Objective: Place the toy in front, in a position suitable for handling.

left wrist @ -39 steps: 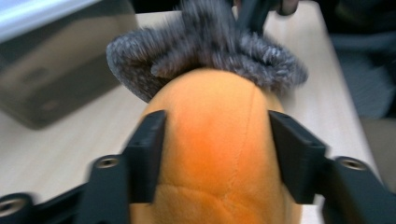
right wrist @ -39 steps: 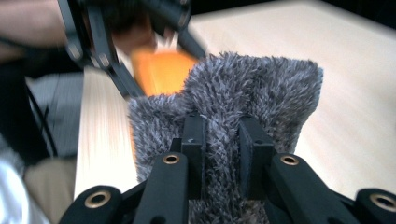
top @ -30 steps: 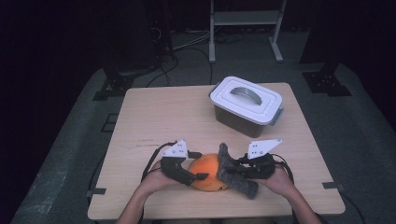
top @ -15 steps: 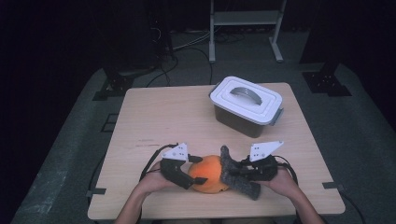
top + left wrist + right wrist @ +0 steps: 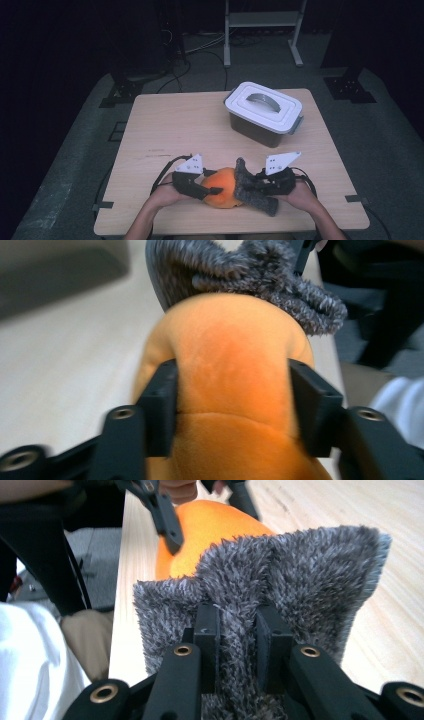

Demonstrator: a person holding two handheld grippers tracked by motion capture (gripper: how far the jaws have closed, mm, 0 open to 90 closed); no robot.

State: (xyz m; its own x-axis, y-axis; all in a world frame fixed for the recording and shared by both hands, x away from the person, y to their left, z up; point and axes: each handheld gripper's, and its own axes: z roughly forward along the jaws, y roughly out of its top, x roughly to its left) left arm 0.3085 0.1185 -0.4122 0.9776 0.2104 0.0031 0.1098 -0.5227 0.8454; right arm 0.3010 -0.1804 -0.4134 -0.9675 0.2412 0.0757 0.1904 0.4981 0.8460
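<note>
From the high view, you have both tools at the near edge of the light wooden table (image 5: 200,125), at about six o'clock from its middle. Your left tongs (image 5: 212,190) grip the round orange plush toy (image 5: 225,187), and your right tongs (image 5: 246,189) hold the grey fuzzy fabric piece (image 5: 252,192) that lies against the toy's three o'clock side. The dark plastic box with a white handled lid (image 5: 263,112) sits well apart, toward one o'clock, lid on.

In the left gripper view, your left tongs (image 5: 230,405) are clamped on the orange toy (image 5: 225,355), one jaw pressing in on each flank, so the plush bulges between them. The grey fabric (image 5: 260,285) drapes over the toy's far end at twelve o'clock.

In the right gripper view, your right tongs (image 5: 235,630) are pinched nearly together on a fold of the grey fabric (image 5: 280,580). The orange toy (image 5: 210,530) rises behind it at eleven o'clock, with the other tool's jaw on it.

You look to be at the step of working the grey piece against the toy, one tool steadying each. I cannot tell whether the fabric is attached. The next move calls for a firm left grip while your right draws the fabric slowly, keeping the fold from slipping.
</note>
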